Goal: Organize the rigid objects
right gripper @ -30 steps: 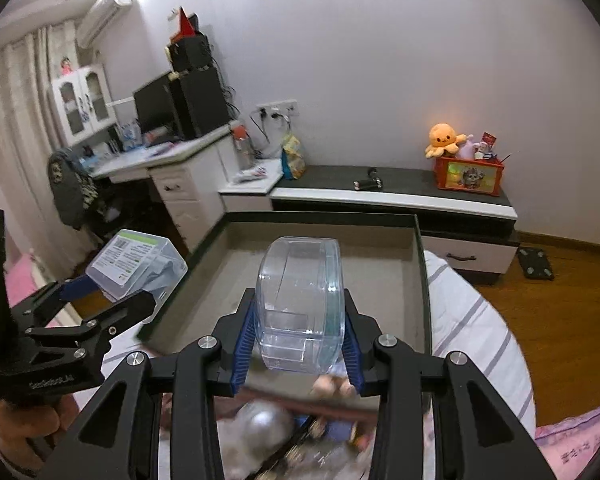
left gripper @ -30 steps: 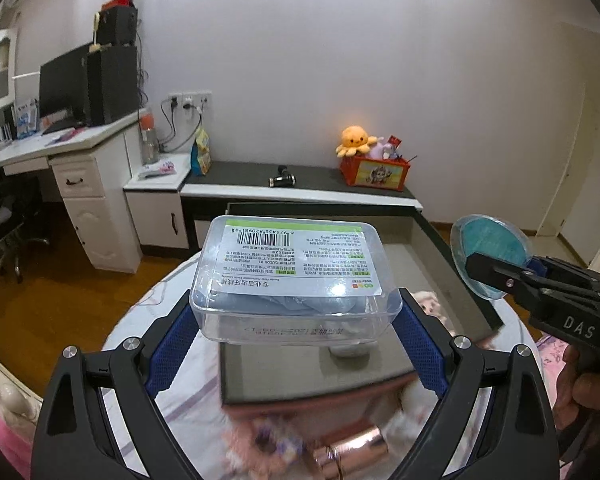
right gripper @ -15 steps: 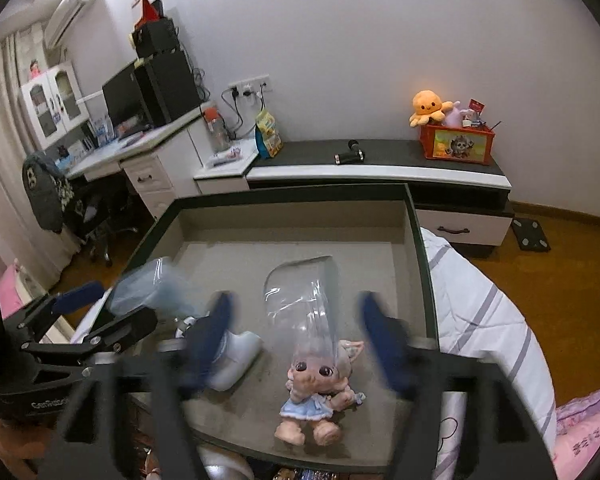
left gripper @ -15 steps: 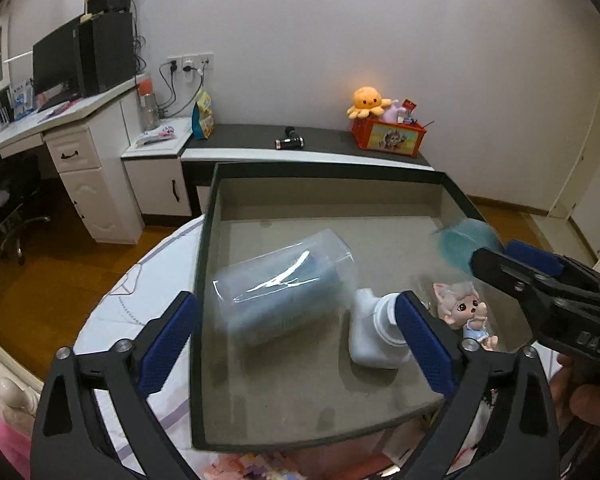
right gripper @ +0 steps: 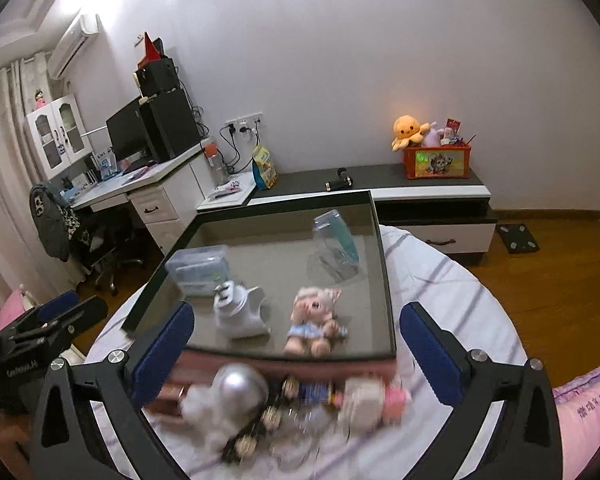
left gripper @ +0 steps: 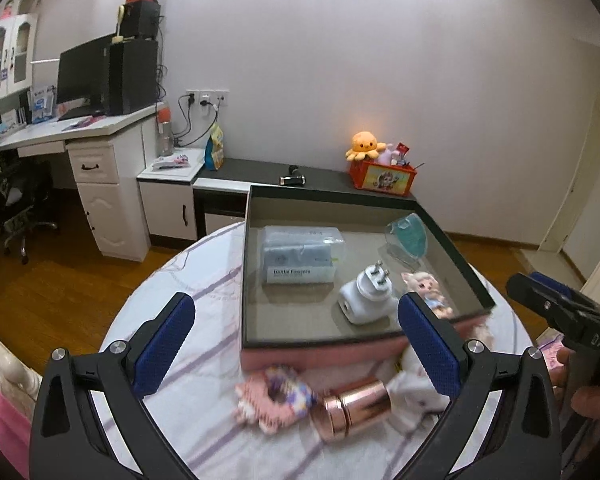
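Observation:
A dark-rimmed box [left gripper: 324,196] [right gripper: 384,280] on the round table holds a clear floss box [left gripper: 300,256] [right gripper: 198,270], a clear teal-lined case [left gripper: 406,236] [right gripper: 336,244], a white plug adapter [left gripper: 366,296] [right gripper: 240,312] and a small doll [left gripper: 428,292] [right gripper: 316,320]. My left gripper [left gripper: 296,348] is open and empty, in front of the box. My right gripper [right gripper: 296,356] is open and empty too; it also shows at the right of the left wrist view [left gripper: 560,312]. A rose-gold cylinder [left gripper: 352,408] and a silver ball [right gripper: 240,388] lie on the table near the box.
Blurred soft toys [left gripper: 276,400] and small items [right gripper: 364,400] lie in front of the box on the striped tablecloth [left gripper: 204,304]. Behind stand a low cabinet [right gripper: 420,196] with an orange toy crate [right gripper: 436,160] and a desk [left gripper: 100,168] with a monitor.
Both grippers let go: the floss box and the teal case dropped into the box. Both grippers opened wide and pulled back toward the table's front.

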### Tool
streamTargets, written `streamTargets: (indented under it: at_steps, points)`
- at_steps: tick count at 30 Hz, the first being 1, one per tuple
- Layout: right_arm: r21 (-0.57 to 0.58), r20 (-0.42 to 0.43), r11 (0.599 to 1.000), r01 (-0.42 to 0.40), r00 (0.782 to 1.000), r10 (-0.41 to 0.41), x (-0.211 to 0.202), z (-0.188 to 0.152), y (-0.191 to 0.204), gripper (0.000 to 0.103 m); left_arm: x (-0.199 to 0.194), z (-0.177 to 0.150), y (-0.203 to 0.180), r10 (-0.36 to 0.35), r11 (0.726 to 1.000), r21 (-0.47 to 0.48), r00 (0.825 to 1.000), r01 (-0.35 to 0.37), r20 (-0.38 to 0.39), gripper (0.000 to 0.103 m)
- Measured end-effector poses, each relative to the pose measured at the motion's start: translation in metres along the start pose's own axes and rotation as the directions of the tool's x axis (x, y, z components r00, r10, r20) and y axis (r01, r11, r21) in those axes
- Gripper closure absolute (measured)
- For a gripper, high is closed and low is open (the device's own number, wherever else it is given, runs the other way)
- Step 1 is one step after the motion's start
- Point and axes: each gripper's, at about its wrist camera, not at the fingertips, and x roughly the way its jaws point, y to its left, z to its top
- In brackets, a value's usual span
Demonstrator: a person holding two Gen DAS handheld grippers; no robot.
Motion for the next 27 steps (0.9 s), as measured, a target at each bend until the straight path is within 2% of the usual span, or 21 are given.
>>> streamTargets:
  at_steps: [9,18,27]
  points:
    - [-0.038,0.058,0.999,0.014,0.998,-0.012,-0.056,-0.041,0.028,0.000,-0.045,-0.038,-0.002,0.008,1.000,-0.025,1.000,-0.008,0.020,0.000]
    - [-0.018,0.097,0.995,0.101,0.990,-0.099,-0.089,-0.070,0.033,0.000,-0.087,-0.073,-0.004,0.056,0.998,-0.035,0.997,-0.054,0.056,0.000]
    - [-0.014,0.110,0.991,0.133,0.985,-0.130,-0.113,-0.089,0.037,0.000,-0.118,-0.094,-0.012,0.068,0.998,-0.017,0.995,-0.067,0.076,0.000]
